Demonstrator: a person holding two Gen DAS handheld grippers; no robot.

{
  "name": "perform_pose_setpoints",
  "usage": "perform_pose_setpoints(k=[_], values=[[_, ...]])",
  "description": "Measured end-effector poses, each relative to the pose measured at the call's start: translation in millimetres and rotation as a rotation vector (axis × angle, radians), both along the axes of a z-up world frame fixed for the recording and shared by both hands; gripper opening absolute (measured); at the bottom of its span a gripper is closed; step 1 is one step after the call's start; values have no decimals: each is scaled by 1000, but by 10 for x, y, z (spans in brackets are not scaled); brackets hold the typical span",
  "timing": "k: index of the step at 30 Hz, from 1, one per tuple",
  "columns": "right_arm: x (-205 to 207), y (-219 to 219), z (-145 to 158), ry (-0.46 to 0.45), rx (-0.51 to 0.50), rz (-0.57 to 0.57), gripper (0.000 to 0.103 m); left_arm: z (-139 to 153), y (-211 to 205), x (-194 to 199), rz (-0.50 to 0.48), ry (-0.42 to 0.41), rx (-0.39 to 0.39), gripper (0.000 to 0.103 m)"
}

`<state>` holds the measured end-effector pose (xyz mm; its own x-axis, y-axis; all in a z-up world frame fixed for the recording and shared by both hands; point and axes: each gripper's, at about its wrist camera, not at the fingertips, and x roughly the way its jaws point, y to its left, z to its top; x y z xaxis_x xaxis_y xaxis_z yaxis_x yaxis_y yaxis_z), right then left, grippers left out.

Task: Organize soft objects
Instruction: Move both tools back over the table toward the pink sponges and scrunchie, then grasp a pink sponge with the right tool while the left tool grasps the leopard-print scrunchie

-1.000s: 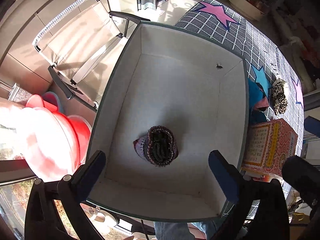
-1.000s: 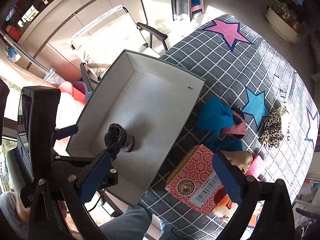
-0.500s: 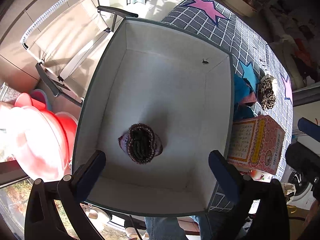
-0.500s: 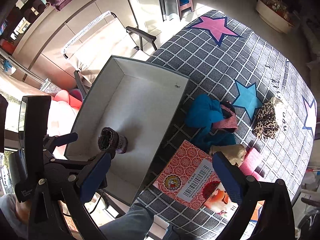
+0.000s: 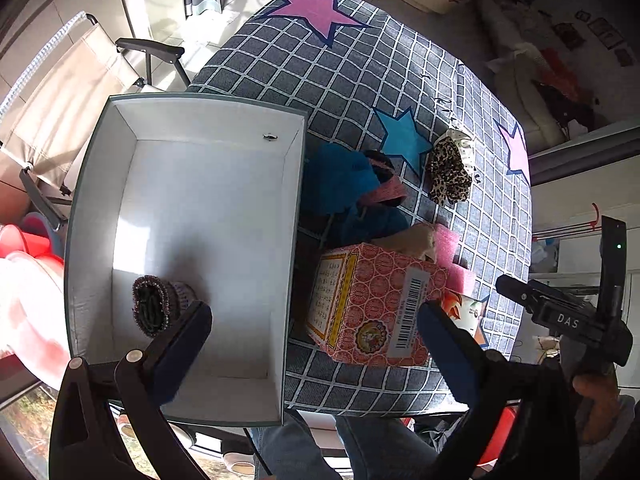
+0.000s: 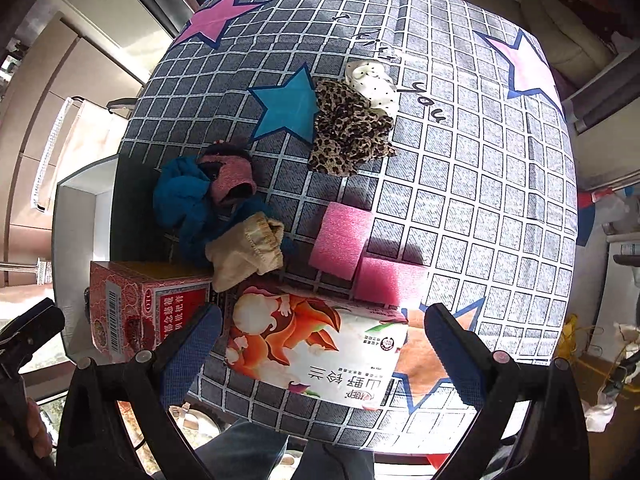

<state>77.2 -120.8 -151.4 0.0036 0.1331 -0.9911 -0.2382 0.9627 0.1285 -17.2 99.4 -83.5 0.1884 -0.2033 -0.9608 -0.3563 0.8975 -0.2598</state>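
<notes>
A white open box (image 5: 100, 184) sits on the table's left side, with one rolled dark knit sock (image 5: 154, 306) lying inside near its front. To its right lie a blue cloth (image 6: 182, 200) with a pink-trimmed sock (image 6: 232, 178), a beige sock (image 6: 248, 252), a leopard-print cloth (image 6: 348, 130), a white dotted sock (image 6: 374, 84) and two pink foam blocks (image 6: 340, 238). My left gripper (image 5: 314, 338) hangs open above the box's right wall. My right gripper (image 6: 322, 334) hangs open above the printed packet (image 6: 316, 354), holding nothing.
A red patterned carton (image 5: 372, 304) stands between the box and the soft items. The grey checked tablecloth (image 6: 480, 200) with stars covers the table. A folding chair (image 5: 60, 92) and red basins (image 5: 24, 240) stand off the left edge. A person's legs (image 5: 304, 448) are at the near edge.
Both grippers have swung right. The left view shifted from over the box to its right wall; the right view left the box and now faces the pile of soft items. The knit sock stays put.
</notes>
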Motion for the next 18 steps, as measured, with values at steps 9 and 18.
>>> perform_pose_setpoints(k=[9,18], values=[[187,-705,-748,163,-3,-223,102,-21,-671,614,-86,40,28,103],[303,-620,-1348,264,-13,-175,102,-154,-1085,1136,-108,75,48,103]])
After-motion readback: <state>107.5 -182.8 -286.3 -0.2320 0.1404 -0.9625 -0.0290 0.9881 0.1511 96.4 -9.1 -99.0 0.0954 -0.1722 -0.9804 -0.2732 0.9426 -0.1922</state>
